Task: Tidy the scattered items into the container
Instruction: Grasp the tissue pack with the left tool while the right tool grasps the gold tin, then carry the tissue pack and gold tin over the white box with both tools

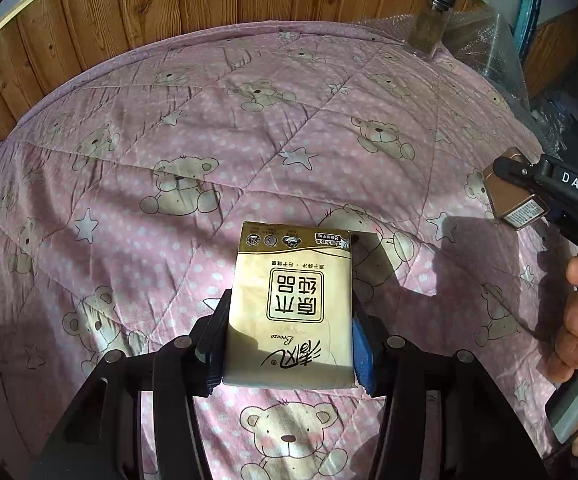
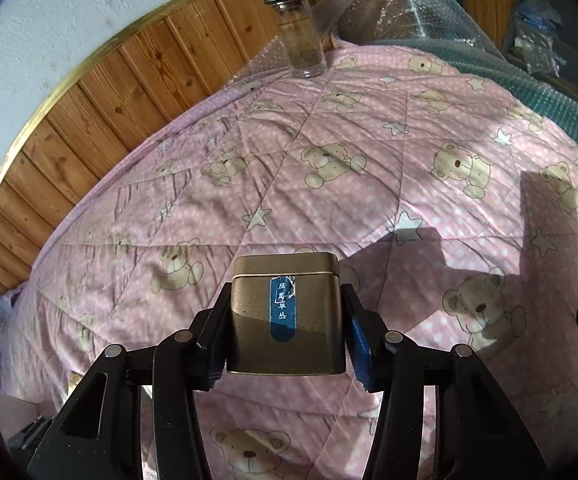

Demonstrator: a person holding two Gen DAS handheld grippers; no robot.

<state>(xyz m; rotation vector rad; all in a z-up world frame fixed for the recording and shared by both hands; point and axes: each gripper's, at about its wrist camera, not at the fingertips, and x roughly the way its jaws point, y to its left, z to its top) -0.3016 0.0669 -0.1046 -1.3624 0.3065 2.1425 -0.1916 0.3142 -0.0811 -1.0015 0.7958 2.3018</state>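
Tissue pack: soft rectangular packet, glossy beige-gold film wrapper with printed characters, slightly creased; clamped between the jaws of the left gripper, lifted above the quilt.

Tea tin: squat rectangular metal box, bronze-gold, rounded corners, seamed lid, torn blue paper seal down the front; pinched on both flanks by the right gripper. Also visible in the left wrist view at 3 o'clock, carried off the bedding by the same tool, with a hand on the trigger grip.

Glass jar: tall clear cylinder, ribbed silver screw cap, dark loose matter settled inside; upright at 12 o'clock on the far edge of the quilt, well apart from both grippers, untouched.

Quilt: pink padded cotton, white dots, bear-and-star print, diamond stitching; soft, uneven footing.

Bubble wrap: clear crinkled sheeting at 1 o'clock, just behind the jar.

Wall panelling: knotty varnished pine boards, from 9 to 12 o'clock.

Container: not identifiable in either view (possibly out of frame).

Step in hand, judged: transport, both items secured. Next move calls for finding the container, lowering each load over it and easing the jaws apart; jar left for afterwards.
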